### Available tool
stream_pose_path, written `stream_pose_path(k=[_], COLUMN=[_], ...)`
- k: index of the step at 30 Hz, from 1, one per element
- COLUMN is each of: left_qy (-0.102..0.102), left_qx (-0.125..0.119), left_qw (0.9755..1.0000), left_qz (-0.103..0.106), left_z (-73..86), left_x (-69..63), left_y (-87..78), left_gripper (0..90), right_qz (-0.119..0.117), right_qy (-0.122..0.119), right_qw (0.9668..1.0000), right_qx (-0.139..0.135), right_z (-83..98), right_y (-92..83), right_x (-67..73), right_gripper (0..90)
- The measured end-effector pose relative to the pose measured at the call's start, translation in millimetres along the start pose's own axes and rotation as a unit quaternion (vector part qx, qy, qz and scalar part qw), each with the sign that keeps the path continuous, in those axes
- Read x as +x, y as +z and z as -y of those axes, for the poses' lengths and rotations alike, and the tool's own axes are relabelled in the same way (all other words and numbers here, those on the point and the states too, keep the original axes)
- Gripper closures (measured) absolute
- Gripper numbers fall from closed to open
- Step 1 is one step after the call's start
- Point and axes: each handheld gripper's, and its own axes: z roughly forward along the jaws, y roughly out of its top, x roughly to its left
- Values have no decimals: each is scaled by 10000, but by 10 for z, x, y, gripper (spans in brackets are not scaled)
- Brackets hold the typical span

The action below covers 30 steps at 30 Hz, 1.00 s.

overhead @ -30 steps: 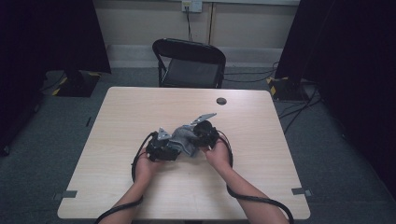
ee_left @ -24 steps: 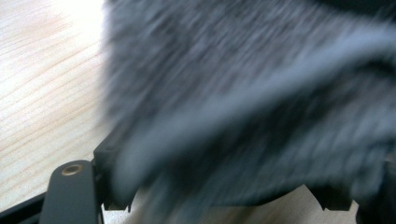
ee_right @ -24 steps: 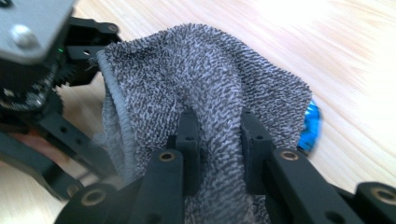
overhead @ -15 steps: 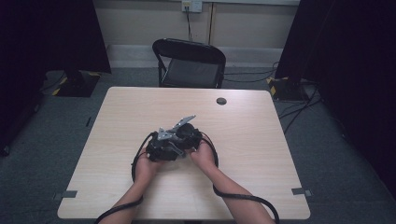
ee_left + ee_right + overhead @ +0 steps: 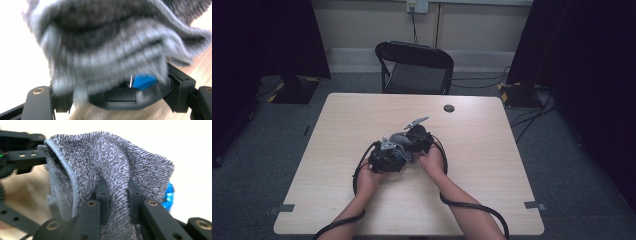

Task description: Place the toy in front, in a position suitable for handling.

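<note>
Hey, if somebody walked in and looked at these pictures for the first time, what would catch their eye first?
Probably the grey towel, bunched up and pinched between the jaws of the right gripper. In the high view both hands meet at the middle of the pale wooden table, with the left gripper close against the right one. Behind the table stands an empty black folding chair.
</note>
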Motion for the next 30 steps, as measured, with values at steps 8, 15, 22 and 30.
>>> stream_pose_path(k=[8,15,22,30], left_qy=[3,14,25,22], left_qx=[1,9,11,13], left_qw=[10000,10000,10000,10000], left_qz=[3,0,-9,-17], left_z=[0,-1,-1,0], left_x=[0,1,2,0], left_y=[0,-1,-2,-4], left_gripper=[244,244,244,244], right_qz=[245,395,465,670], right_qy=[301,552,633,756], right_qw=[9992,9976,9967,9946], right_qx=[47,129,204,234], right_z=[-11,14,10,19], right_y=[37,79,121,153], right_x=[-234,-406,-494,-582], right_gripper=[763,763,763,762])
